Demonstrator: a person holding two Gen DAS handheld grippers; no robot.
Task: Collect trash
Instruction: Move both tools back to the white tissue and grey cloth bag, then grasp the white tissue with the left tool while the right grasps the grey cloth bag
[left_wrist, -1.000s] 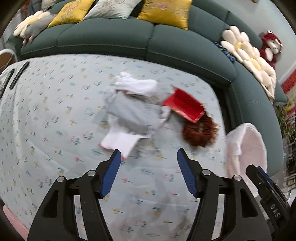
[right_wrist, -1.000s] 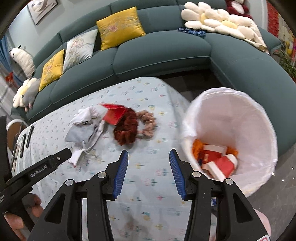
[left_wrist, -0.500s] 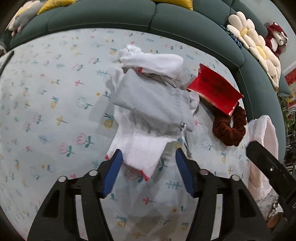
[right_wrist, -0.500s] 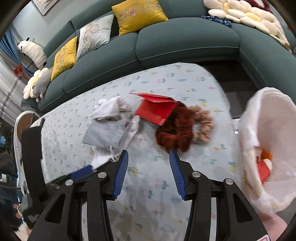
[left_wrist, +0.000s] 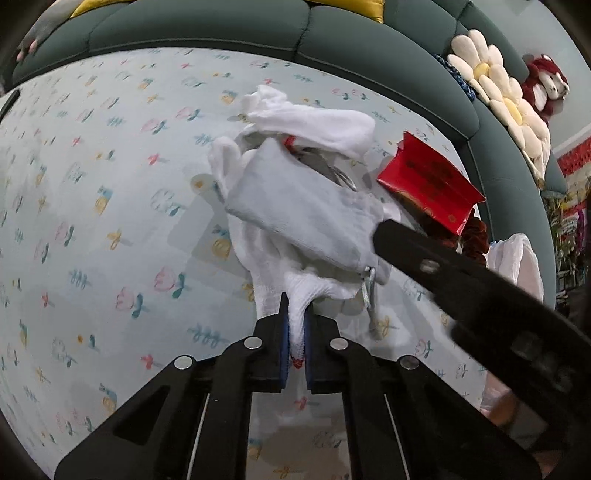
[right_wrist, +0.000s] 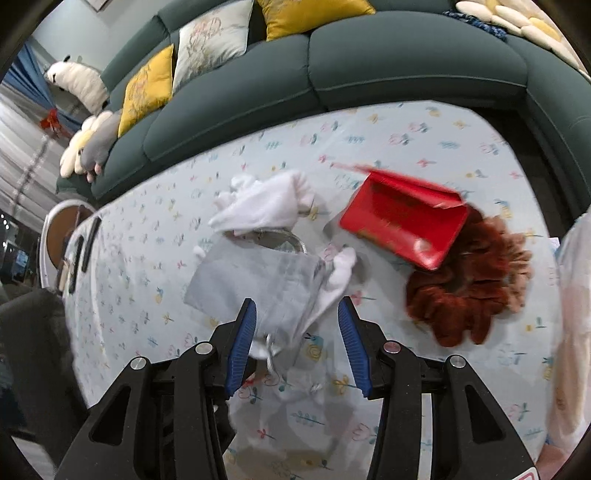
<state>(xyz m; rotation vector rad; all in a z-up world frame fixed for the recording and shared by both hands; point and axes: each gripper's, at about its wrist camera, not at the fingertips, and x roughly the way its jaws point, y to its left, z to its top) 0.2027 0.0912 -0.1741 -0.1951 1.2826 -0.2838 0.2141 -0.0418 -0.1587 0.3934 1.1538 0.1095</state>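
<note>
A pile of white gloves (left_wrist: 314, 122) and a grey drawstring pouch (left_wrist: 299, 214) lies on the flowered tablecloth (left_wrist: 92, 221). My left gripper (left_wrist: 295, 332) is shut on the cuff of a white glove (left_wrist: 299, 295) at the pile's near end. My right gripper (right_wrist: 295, 332) is open, its fingers either side of the grey pouch (right_wrist: 258, 284) and glove (right_wrist: 336, 269). A red envelope (right_wrist: 402, 221) rests partly on brown scrunchies (right_wrist: 469, 291) to the right. The white-lined trash bin (left_wrist: 517, 258) shows at the right edge.
A dark green sofa (right_wrist: 369, 74) with yellow cushions (right_wrist: 147, 85) curves behind the table. Flower cushions (left_wrist: 495, 92) and a plush toy (left_wrist: 546, 85) lie on it. Dark remotes (right_wrist: 79, 254) lie at the table's far left end. The right gripper's black body (left_wrist: 480, 306) crosses the left wrist view.
My left gripper moved onto the glove cuff and closed on it. My right gripper swung left from the bin and came down over the grey pouch, still open.
</note>
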